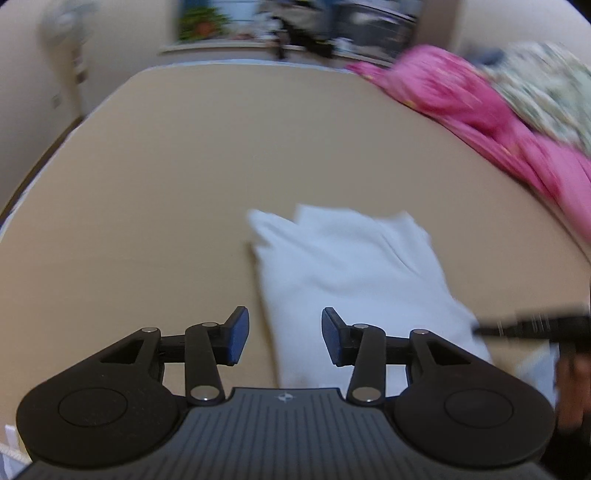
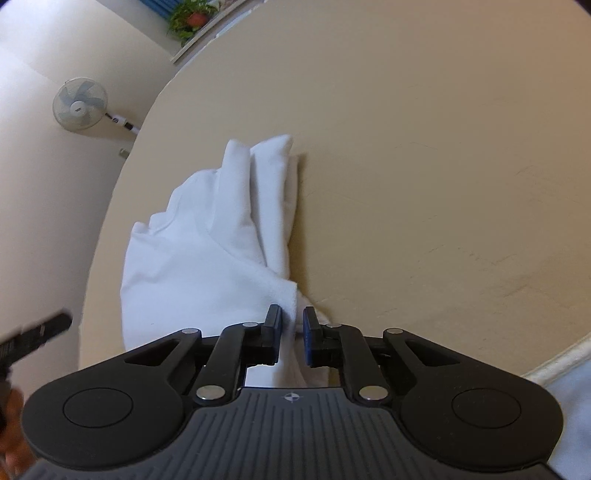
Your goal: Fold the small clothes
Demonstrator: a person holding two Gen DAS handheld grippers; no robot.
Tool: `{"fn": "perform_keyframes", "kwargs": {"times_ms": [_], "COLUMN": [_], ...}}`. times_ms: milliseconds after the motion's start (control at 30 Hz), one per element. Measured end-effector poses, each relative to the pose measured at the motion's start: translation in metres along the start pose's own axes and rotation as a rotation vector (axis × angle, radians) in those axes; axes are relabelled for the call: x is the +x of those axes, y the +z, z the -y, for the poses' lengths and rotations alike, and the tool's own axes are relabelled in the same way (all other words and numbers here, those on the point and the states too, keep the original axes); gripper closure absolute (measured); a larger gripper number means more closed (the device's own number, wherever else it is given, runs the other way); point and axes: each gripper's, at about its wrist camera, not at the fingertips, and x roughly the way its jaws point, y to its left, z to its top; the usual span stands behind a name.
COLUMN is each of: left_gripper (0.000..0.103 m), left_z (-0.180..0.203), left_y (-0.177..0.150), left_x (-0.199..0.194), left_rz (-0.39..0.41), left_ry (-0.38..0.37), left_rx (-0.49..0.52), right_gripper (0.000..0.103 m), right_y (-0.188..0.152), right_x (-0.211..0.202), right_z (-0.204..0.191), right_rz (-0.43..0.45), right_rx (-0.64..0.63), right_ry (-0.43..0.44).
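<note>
A white garment lies partly folded on the beige table, with two narrow ends pointing away from me. My left gripper hovers above its near left edge with its jaws apart; nothing is pinched between the blue pads. In the right wrist view the same white garment lies near the table's left edge. My right gripper is shut on a fold of its near right corner, and cloth fills the narrow gap between the pads.
A pink garment and a patterned cloth lie heaped at the table's far right. A standing fan and a potted plant stand beyond the table. A person's hand shows at the right edge.
</note>
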Motion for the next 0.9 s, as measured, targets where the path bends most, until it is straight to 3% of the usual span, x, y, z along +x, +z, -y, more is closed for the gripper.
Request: {"fn": "perform_keyframes", "kwargs": {"times_ms": [133, 233, 300, 333, 467, 600, 800, 833, 867, 900], "left_gripper": [0.056, 0.055, 0.049, 0.049, 0.049, 0.049, 0.049, 0.049, 0.049, 0.049], "left_z": [0.017, 0.027, 0.038, 0.038, 0.009, -0.01, -0.017, -0.015, -0.012, -0.01], "left_y": [-0.026, -0.038, -0.046, -0.043, -0.03, -0.017, -0.007, -0.006, -0.007, -0.006], "left_x": [0.026, 0.07, 0.088, 0.086, 0.066, 0.054, 0.056, 0.056, 0.052, 0.052], "left_rz": [-0.033, -0.19, -0.255, -0.251, -0.202, -0.122, -0.078, -0.069, -0.061, -0.052], "left_ry": [-0.062, 0.029, 0.086, 0.084, 0.003, 0.023, 0.031, 0.036, 0.042, 0.048], "left_rx": [0.009, 0.023, 0.111, 0.111, -0.057, -0.127, -0.188, -0.179, -0.17, -0.16], "right_gripper": [0.089, 0.087, 0.087, 0.085, 0.062, 0.06, 0.059, 0.063, 0.086, 0.101], "right_y": [0.001, 0.012, 0.023, 0.029, 0.051, 0.066, 0.072, 0.073, 0.072, 0.072], "right_x": [-0.012, -0.015, -0.013, -0.01, 0.01, 0.044, 0.08, 0.083, 0.087, 0.09], "right_z": [-0.015, -0.03, -0.038, -0.042, -0.05, -0.06, -0.072, -0.075, -0.077, -0.08], "right_rz": [0.117, 0.219, 0.238, 0.245, 0.26, 0.209, 0.176, 0.174, 0.181, 0.193], "right_rx": [-0.074, -0.12, -0.169, -0.195, -0.242, -0.299, -0.334, -0.342, -0.36, -0.374], "right_ry": [-0.06, -0.011, 0.042, 0.059, 0.058, 0.049, 0.03, 0.037, 0.036, 0.029]}}
